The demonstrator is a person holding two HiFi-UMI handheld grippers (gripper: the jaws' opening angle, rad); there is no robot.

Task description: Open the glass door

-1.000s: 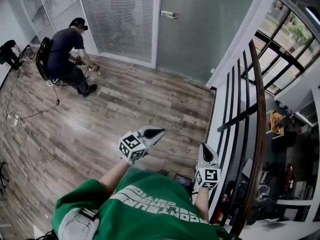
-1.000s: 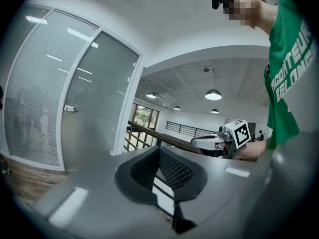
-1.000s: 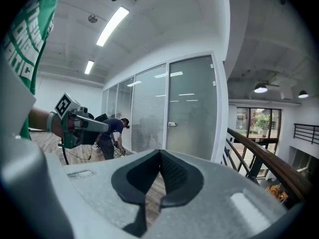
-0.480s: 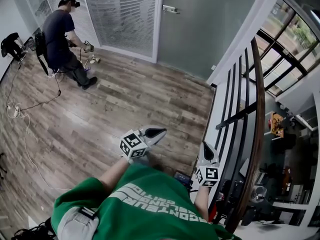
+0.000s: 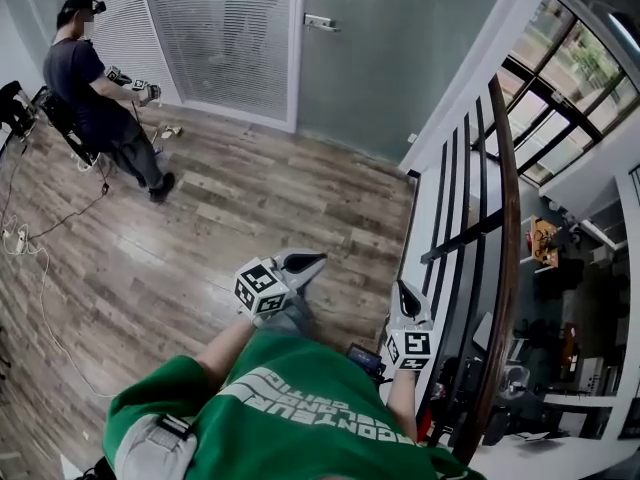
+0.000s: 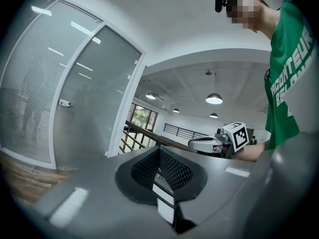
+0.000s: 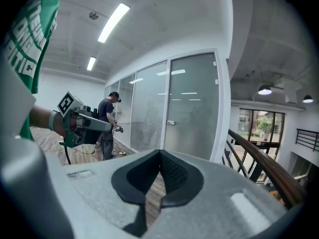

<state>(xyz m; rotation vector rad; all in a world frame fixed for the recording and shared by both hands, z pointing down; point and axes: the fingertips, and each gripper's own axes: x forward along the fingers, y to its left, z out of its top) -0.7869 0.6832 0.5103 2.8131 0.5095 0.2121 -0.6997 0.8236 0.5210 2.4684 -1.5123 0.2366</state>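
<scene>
glass door (image 5: 400, 58) ahead across open floor (image 5: 250, 208), railing (image 5: 512, 218) beside right tongs (image 5: 404, 293)

An office landing: frosted glass partitions (image 5: 220, 38), plank floor (image 5: 250, 208), stair railing (image 5: 513, 218).

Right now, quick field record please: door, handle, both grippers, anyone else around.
glass door: closed, across the wood floor from the grippers
handle: on the door's left edge, untouched
left gripper: jaws together, empty
right gripper: jaws together, empty, beside the railing
person: far left, holding their own grippers, by the glass wall with blinds
</scene>
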